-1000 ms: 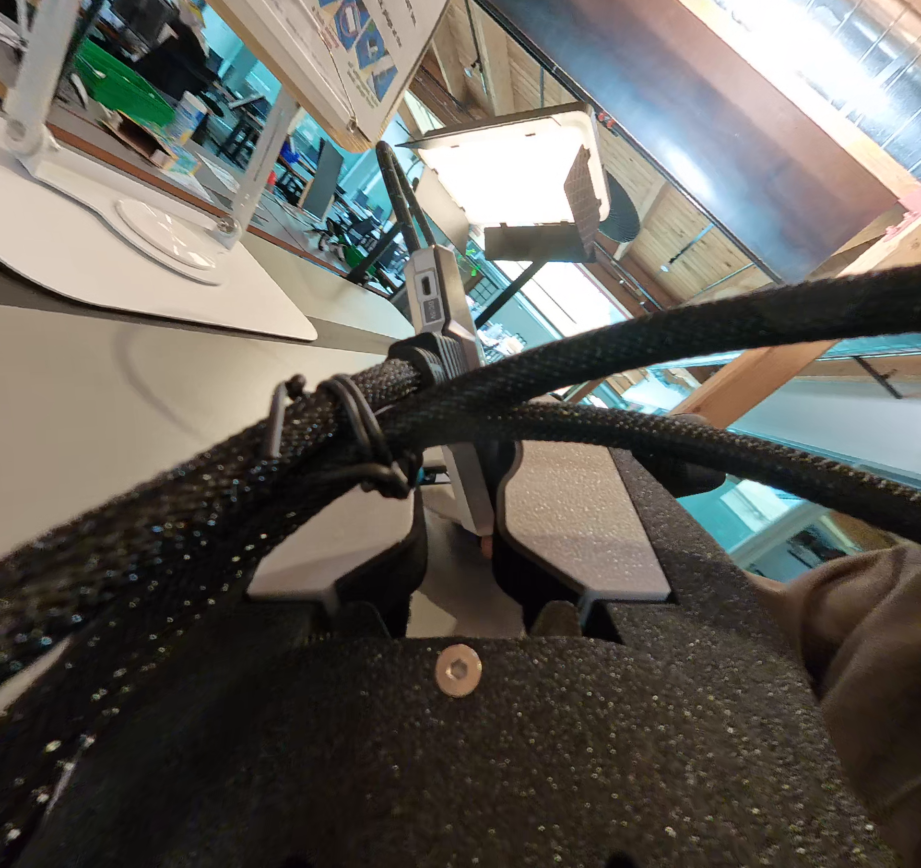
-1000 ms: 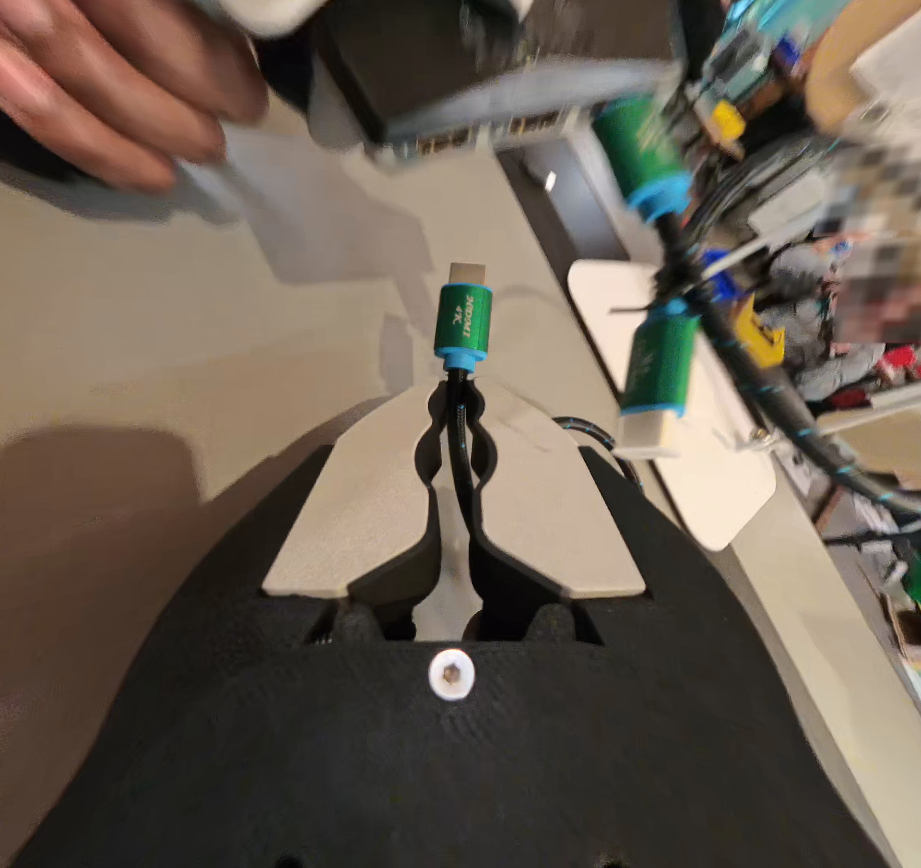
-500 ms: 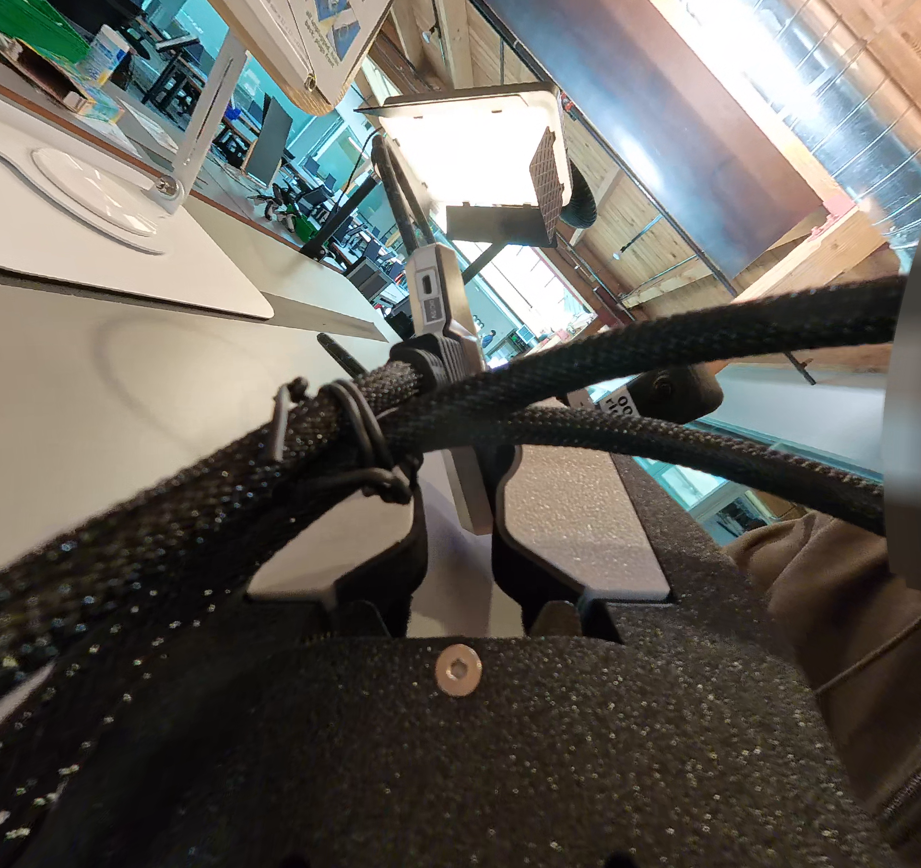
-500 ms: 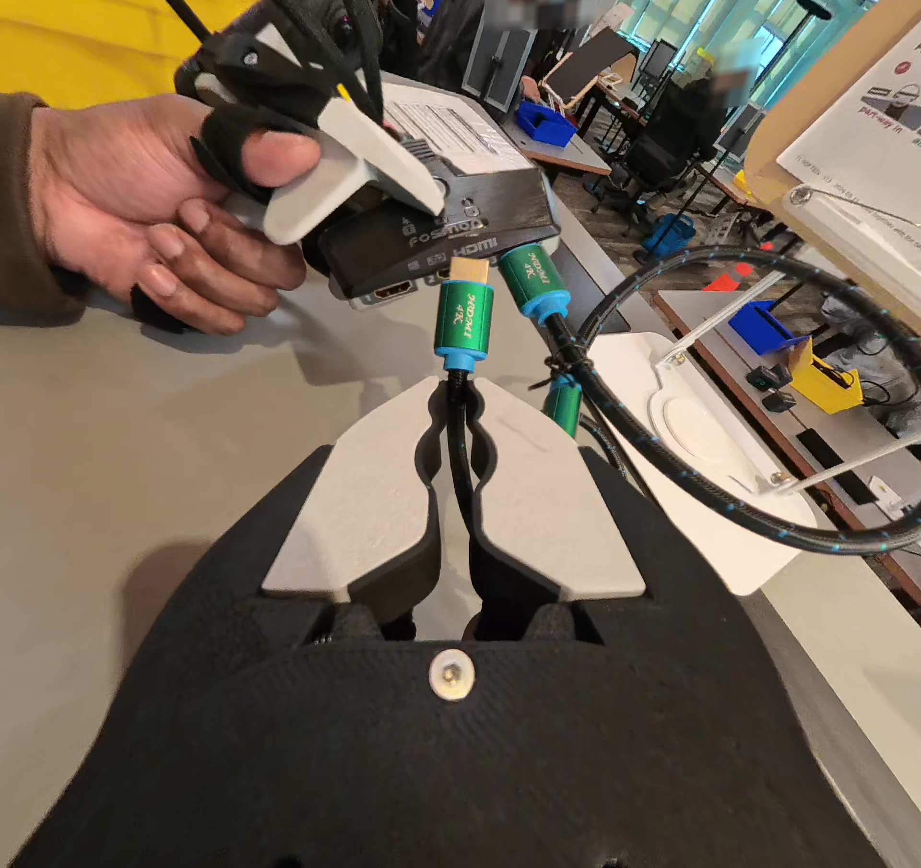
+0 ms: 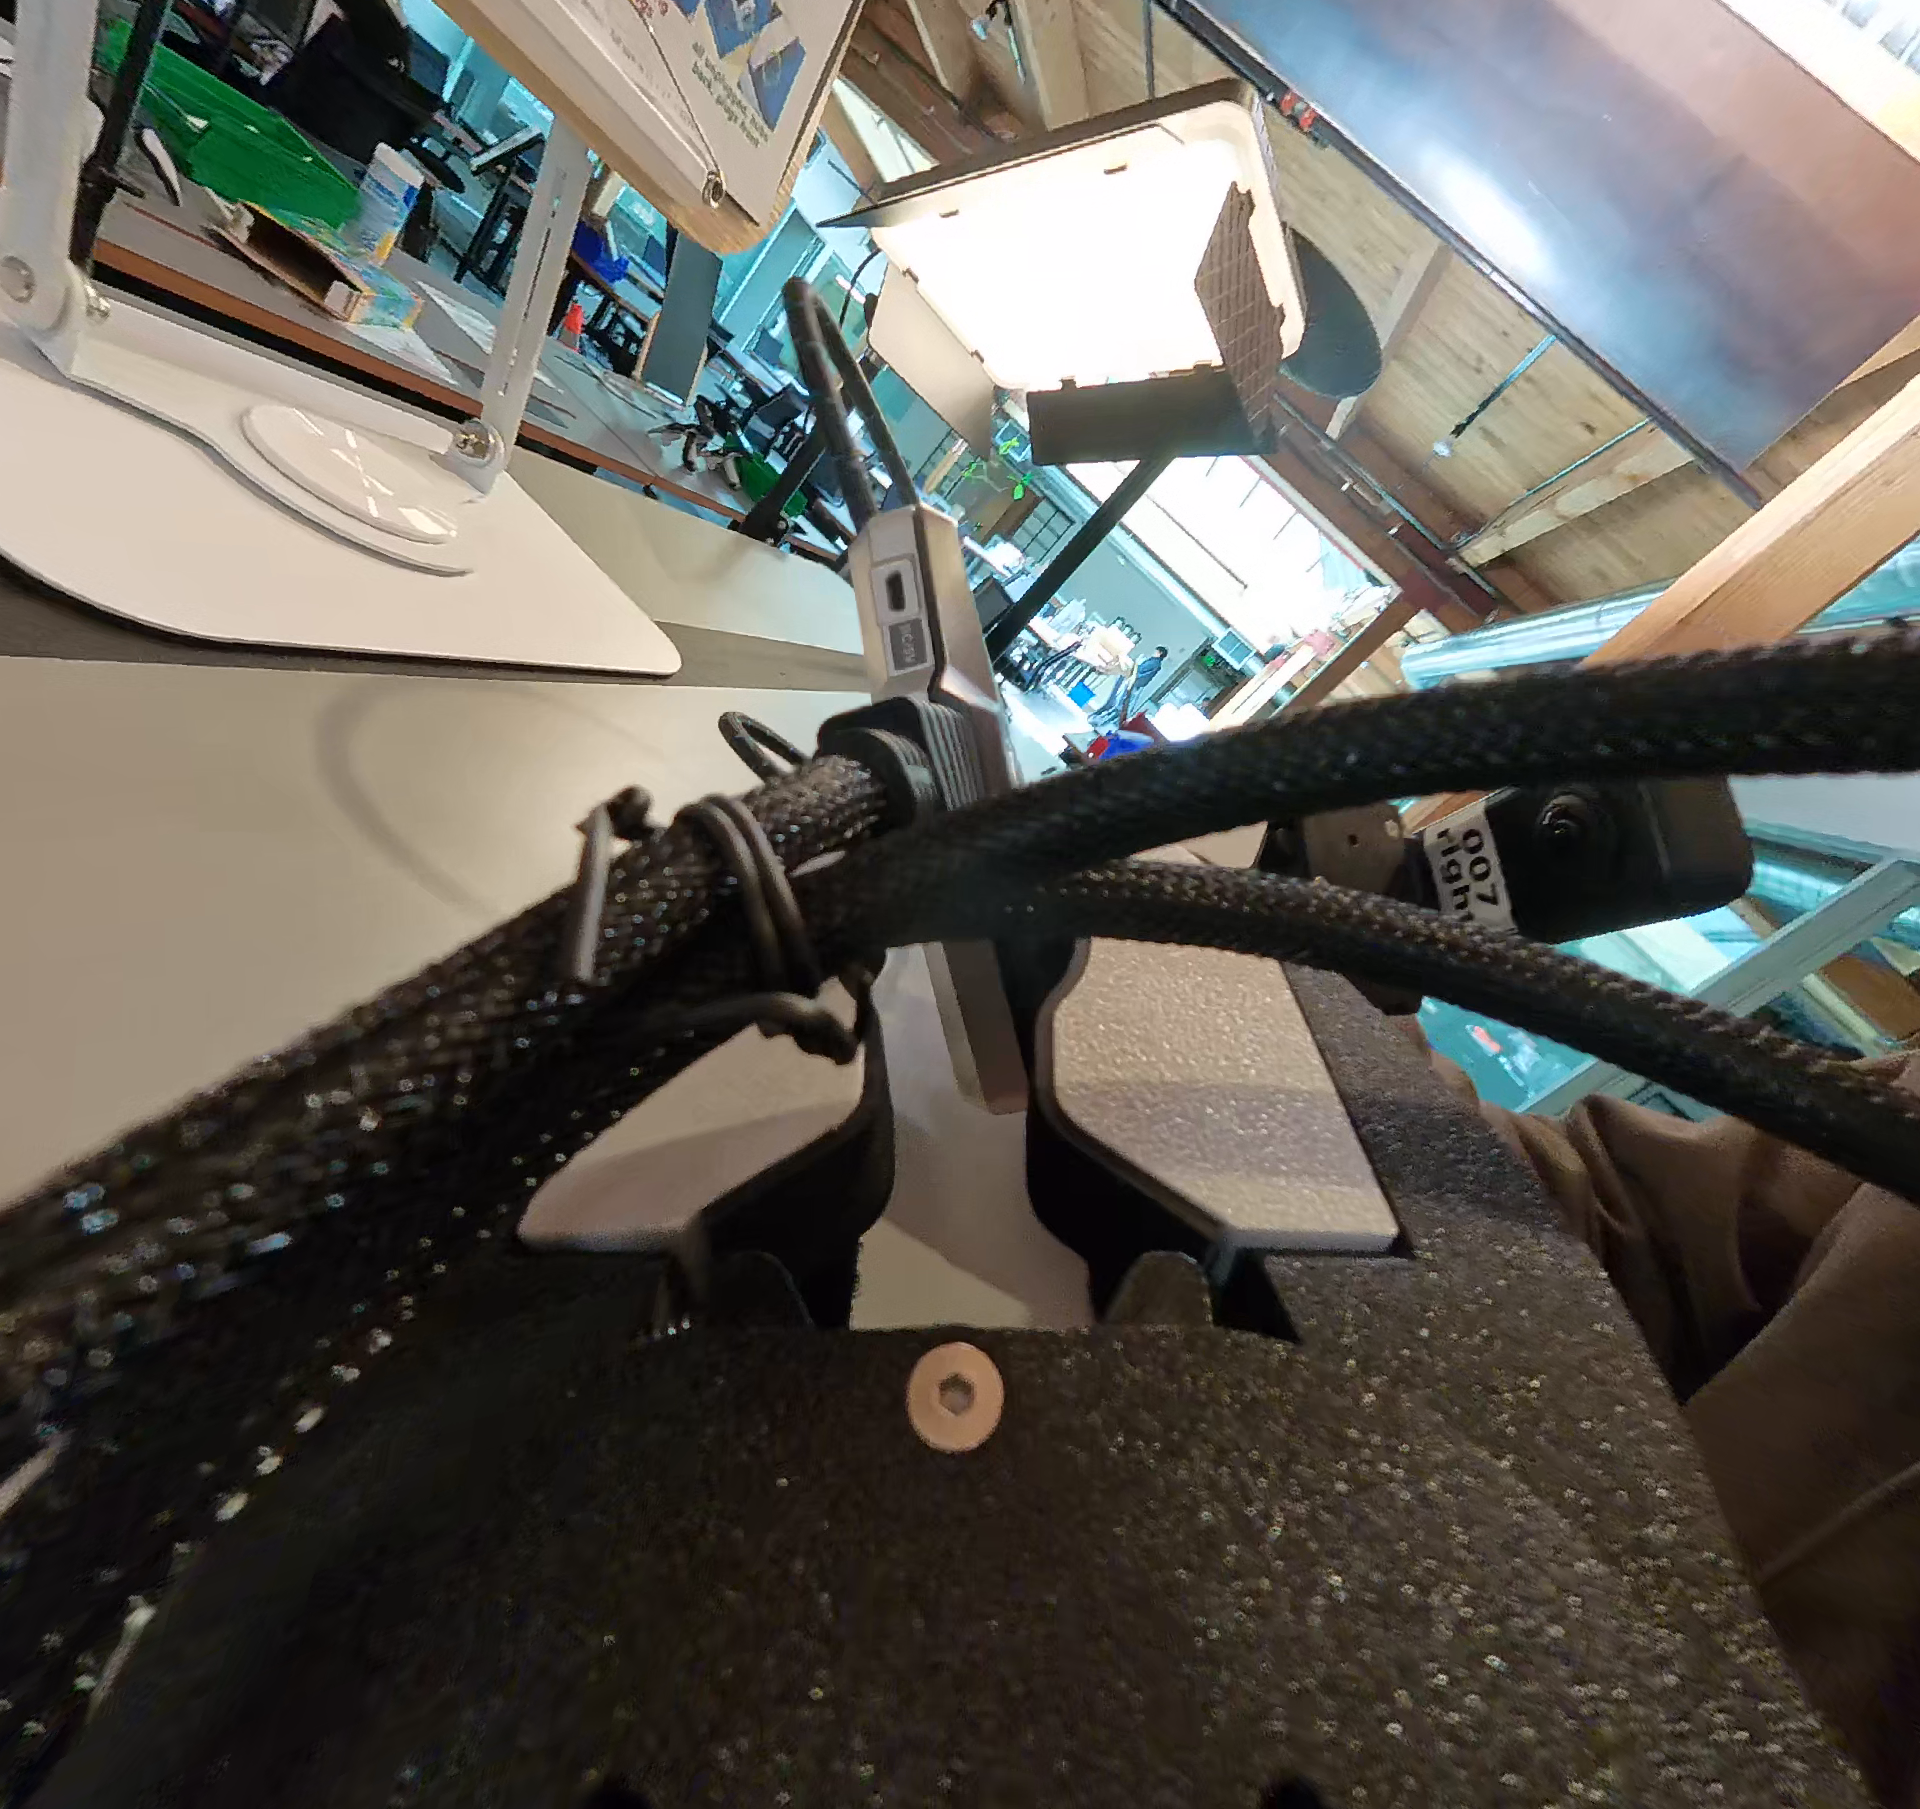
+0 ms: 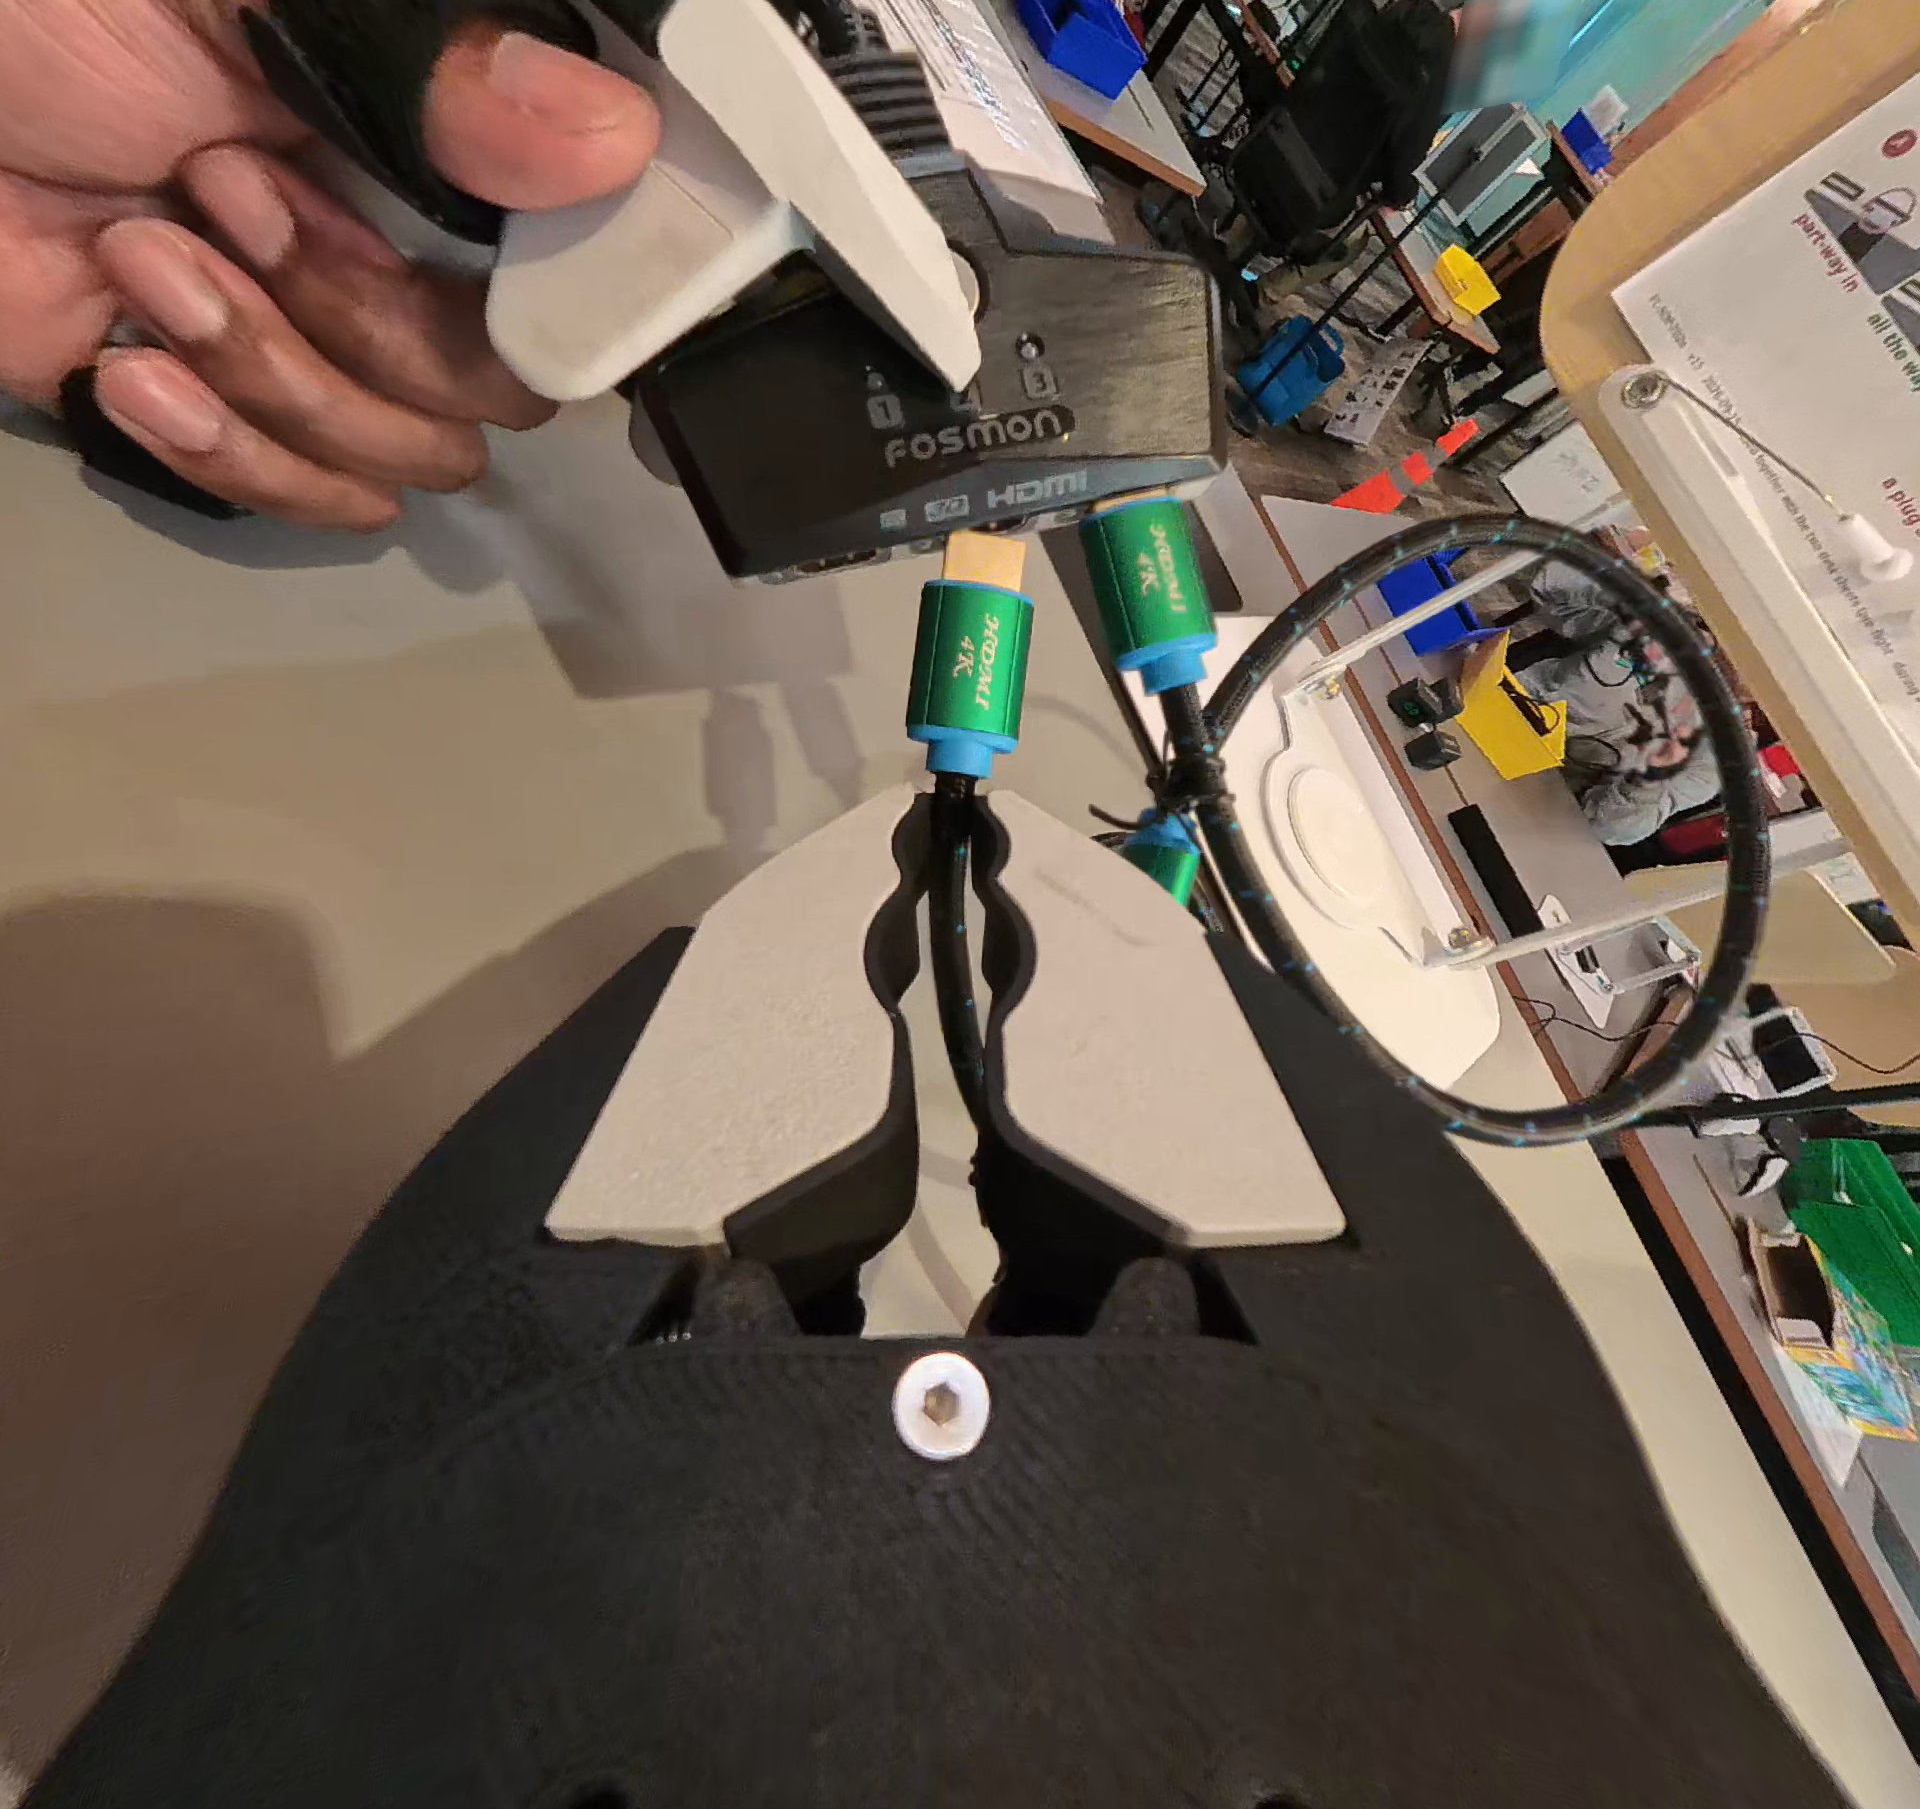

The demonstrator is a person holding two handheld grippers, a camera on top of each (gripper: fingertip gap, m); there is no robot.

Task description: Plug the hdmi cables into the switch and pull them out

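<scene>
Right gripper (image 6: 958, 809) pinches a black braided cable (image 6: 961, 980); its green plug (image 6: 968, 663) nearly touches the switch box (image 6: 935, 409) clamped by the left gripper (image 6: 727, 232).

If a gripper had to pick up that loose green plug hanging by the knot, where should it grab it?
Probably across the loose green plug on its two broad flat faces, coming from the open table side, since the knotted black cable crowds its blue collar end. Only part of it shows, so this is a guess.

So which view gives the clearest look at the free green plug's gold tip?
The right wrist view: the green plug stands just past the right gripper, its gold tip at the black switch box. The left wrist view shows only that box's edge, no plug.
</scene>
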